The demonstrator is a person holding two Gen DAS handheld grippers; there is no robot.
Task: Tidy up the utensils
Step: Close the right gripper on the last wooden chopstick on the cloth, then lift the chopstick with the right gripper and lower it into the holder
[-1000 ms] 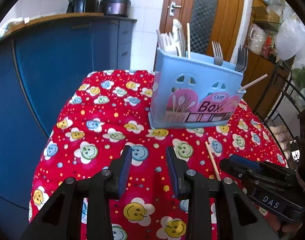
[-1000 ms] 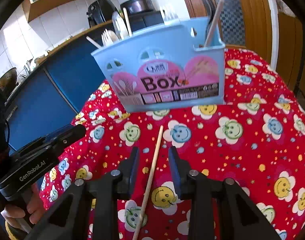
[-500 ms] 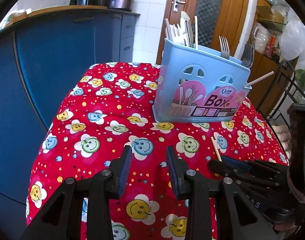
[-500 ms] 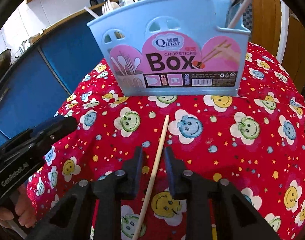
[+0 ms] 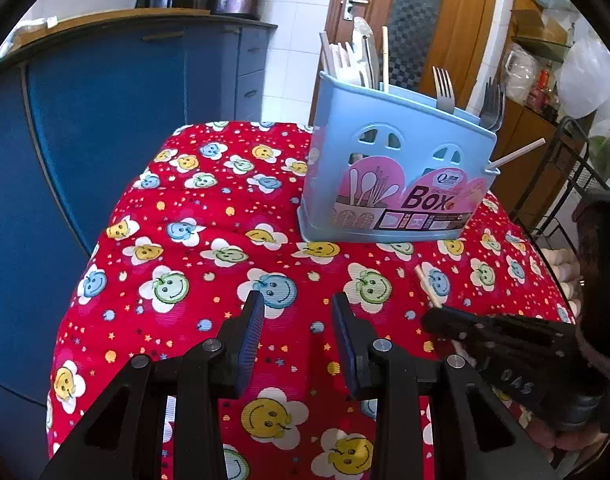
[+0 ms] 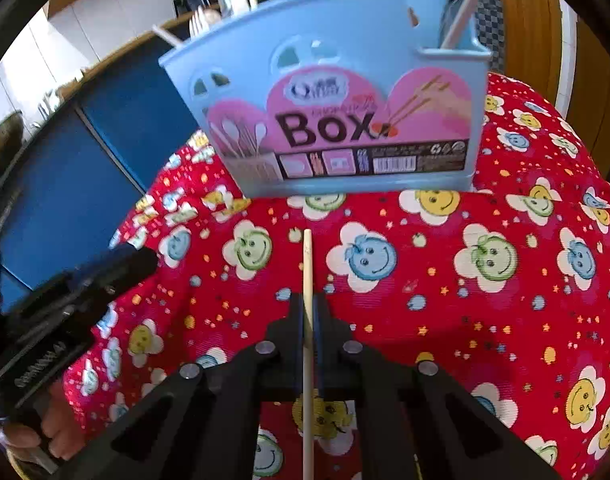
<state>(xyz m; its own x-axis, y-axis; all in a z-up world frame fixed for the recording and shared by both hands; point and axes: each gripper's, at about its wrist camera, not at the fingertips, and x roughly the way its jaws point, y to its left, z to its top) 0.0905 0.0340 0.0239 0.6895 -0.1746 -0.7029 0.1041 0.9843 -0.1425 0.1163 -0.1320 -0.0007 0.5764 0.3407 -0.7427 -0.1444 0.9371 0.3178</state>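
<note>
Seen from the left wrist, left gripper (image 5: 297,316) hovering with jaws parted and empty over red smiley-flower tablecloth (image 5: 177,240). At one o'clock, light blue plastic utensil box (image 5: 393,172) stocked with metal forks (image 5: 445,88). At three o'clock, right gripper (image 5: 437,316) clenched on pale wooden chopstick (image 5: 427,283).

Seen from the right wrist, right gripper (image 6: 308,304) clamped tight on the chopstick (image 6: 307,264), tip aimed at twelve o'clock toward the box (image 6: 325,92), near but apart. Left gripper (image 6: 145,258) at nine o'clock.
</note>
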